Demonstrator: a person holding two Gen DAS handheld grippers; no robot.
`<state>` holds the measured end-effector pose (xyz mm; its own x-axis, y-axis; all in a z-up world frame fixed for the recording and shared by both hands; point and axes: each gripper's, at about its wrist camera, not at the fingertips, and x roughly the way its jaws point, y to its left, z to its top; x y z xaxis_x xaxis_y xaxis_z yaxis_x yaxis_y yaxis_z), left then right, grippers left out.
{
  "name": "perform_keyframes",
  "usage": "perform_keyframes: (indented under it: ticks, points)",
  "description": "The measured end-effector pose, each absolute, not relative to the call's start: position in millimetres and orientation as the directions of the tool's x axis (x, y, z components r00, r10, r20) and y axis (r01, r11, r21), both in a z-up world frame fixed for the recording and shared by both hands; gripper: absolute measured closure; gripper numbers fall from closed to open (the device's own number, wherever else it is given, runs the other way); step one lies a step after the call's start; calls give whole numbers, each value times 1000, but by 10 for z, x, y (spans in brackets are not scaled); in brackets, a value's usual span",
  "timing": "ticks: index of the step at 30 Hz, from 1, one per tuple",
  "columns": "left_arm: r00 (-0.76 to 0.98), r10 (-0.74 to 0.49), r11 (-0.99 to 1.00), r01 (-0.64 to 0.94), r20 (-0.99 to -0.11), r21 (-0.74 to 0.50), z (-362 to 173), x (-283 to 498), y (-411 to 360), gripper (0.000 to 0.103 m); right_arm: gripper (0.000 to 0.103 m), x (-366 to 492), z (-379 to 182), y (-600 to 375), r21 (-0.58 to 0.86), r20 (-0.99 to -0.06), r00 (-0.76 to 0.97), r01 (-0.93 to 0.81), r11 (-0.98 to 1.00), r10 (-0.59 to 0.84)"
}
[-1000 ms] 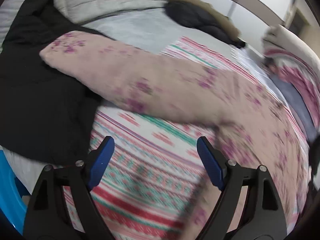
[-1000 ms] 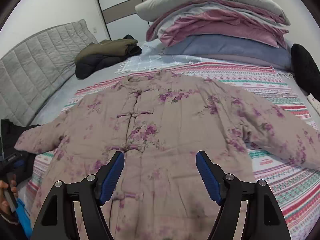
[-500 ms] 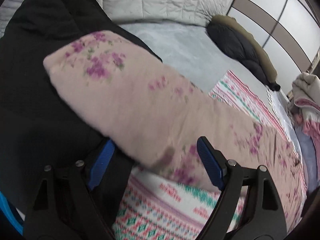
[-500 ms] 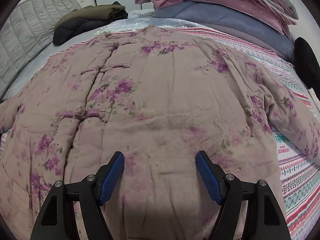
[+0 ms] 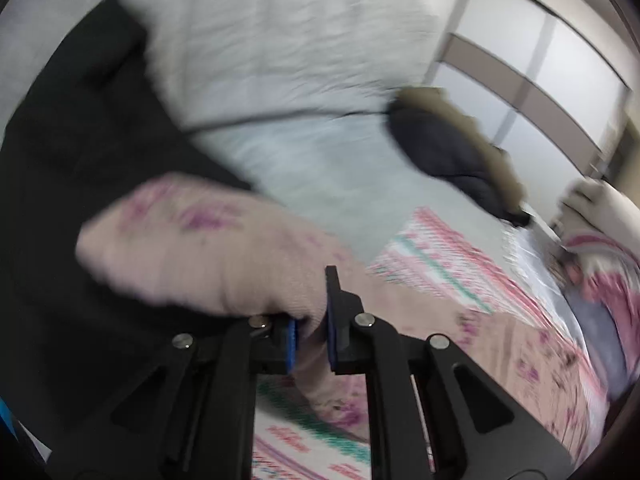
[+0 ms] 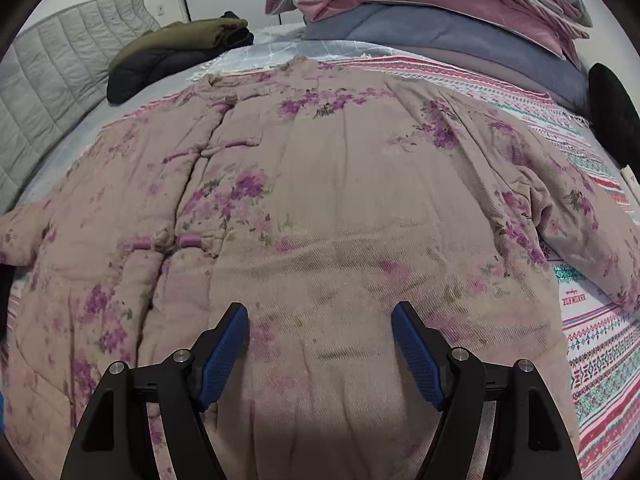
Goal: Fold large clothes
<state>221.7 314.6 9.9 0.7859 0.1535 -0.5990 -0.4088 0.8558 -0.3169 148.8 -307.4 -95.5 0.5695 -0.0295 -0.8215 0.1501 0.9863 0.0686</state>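
While the left wrist view swims with blur, the left gripper [image 5: 310, 340] has its blue pads pinched tight on the sleeve [image 5: 208, 248] of the floral padded jacket [image 5: 500, 344], cuff end sticking out to the left over a black garment [image 5: 80, 160]. The sleeve's length runs from that cuff down and right toward the jacket body on the striped bedspread [image 5: 432, 248]. The bite looks taken at a bunched fold rather than deep, so the thick padding could slide out if the sleeve is swung across fast, and the cuff could drag the black garment along.

Over to the right wrist view: the right gripper [image 6: 320, 348] hangs with jaws wide apart, nothing between them, low over the jacket's hem area. The jacket [image 6: 340, 200] lies flat, front up, collar pointing away toward the stacked quilts [image 6: 440, 12], long axis running hem to collar straight ahead of the gripper. The other sleeve [image 6: 580, 232] trails off right. A lopsided fold is my worry if only one side gets pulled.
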Motion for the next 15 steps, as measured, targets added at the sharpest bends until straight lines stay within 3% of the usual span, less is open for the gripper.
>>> perform_keyframes:
  ticks: [7, 15]
  points:
    - [871, -30, 938, -145, -490, -316, 634, 2254, 2218, 91, 27, 1472, -895, -3092, 87, -807, 591, 151, 985, -19]
    - [845, -266, 943, 129, -464, -305, 758, 2394, 958, 91, 27, 1471, -878, -3135, 105, -803, 596, 160, 982, -11]
